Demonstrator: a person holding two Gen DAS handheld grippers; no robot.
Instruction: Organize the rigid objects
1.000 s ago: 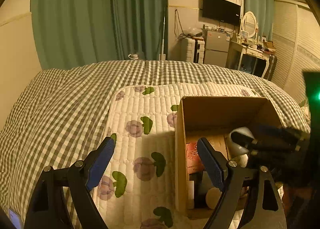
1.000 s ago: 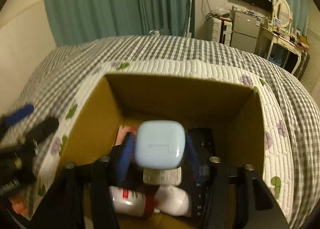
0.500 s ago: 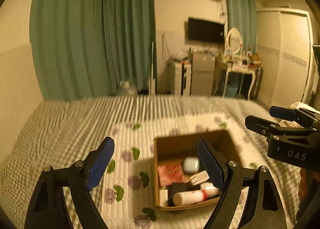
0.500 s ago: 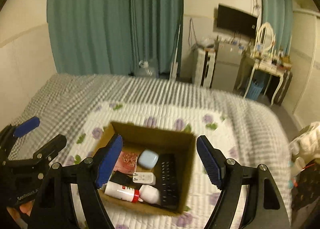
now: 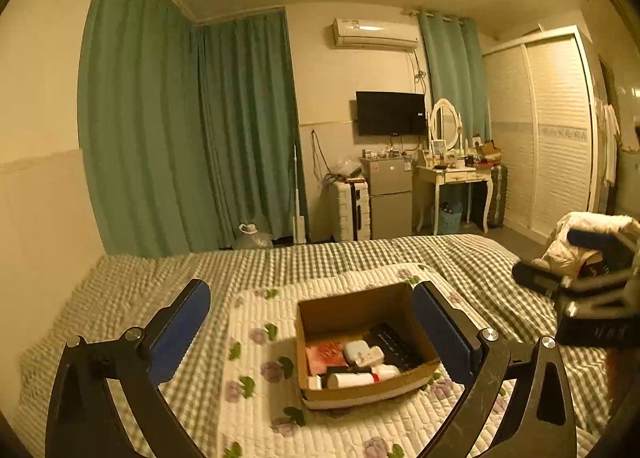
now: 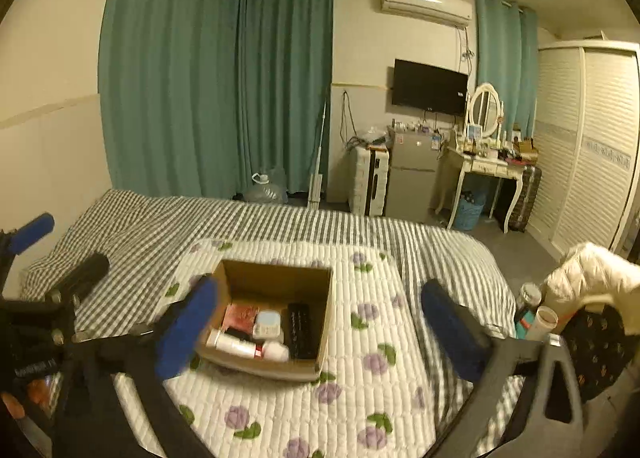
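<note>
An open cardboard box (image 5: 352, 310) sits on a white floral quilt on the bed; it also shows in the right wrist view (image 6: 276, 282). Inside lie a pale blue case (image 6: 268, 321), a black remote (image 6: 300, 328), a red packet (image 6: 239, 316), a white charger (image 5: 374, 356) and a white bottle with a red band (image 6: 236, 344). My left gripper (image 5: 310, 322) is open and empty, well above and back from the box. My right gripper (image 6: 320, 322) is open and empty, also raised clear of the box.
The floral quilt (image 6: 360, 370) lies over a checked bedspread (image 5: 132, 290). Green curtains, a small fridge (image 5: 390, 197), a suitcase and a dressing table (image 5: 454, 177) stand beyond the bed. A chair with a white jacket (image 6: 592, 270) and bottles stands at the bed's right.
My right gripper opened and left the pale blue case in the box. Both grippers pulled up and back, so the box looks much smaller now.
</note>
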